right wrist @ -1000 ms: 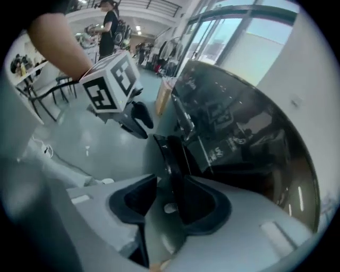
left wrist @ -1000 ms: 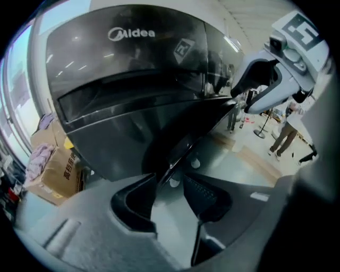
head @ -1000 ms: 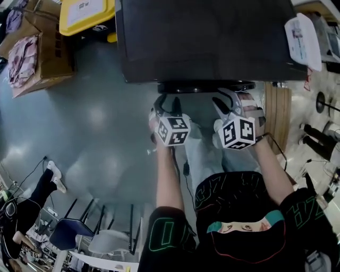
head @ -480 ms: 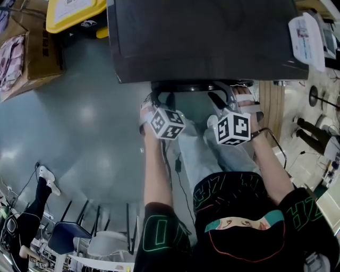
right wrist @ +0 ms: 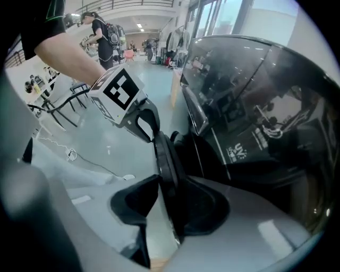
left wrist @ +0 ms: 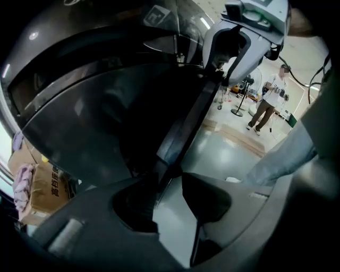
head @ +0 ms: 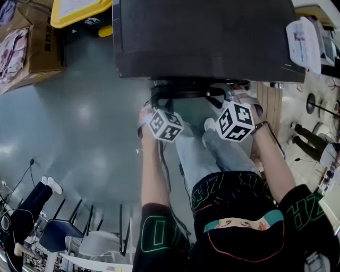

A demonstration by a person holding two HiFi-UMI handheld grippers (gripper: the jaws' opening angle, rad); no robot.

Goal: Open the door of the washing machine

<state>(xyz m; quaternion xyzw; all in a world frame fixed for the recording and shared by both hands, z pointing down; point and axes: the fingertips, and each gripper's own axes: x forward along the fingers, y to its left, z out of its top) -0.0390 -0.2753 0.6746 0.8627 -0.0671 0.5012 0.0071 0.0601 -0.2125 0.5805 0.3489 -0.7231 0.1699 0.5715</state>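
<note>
The black washing machine (head: 207,37) fills the top of the head view, and its round door rim (head: 186,87) juts out below the front edge. My left gripper (head: 158,103) reaches up to the rim's left part and my right gripper (head: 226,100) to its right part. In the left gripper view the dark rim (left wrist: 186,122) runs down into my left gripper (left wrist: 169,183), filling the gap at the tips. In the right gripper view the rim (right wrist: 163,154) sits between the pads of my right gripper (right wrist: 162,183). Both pairs of jaws have just been closing on the rim.
Cardboard boxes (head: 32,48) and a yellow-lidded bin (head: 79,10) stand to the machine's left. A white device (head: 303,42) and a wooden board (head: 268,106) are on its right. The holder's legs (head: 212,154) stand below the door. Chairs (head: 79,239) are behind, and a person (left wrist: 268,101) stands far off.
Both grippers have drawn closer to the door rim. The left one has sunk a little and rolled, and the right marker cube has tilted.
</note>
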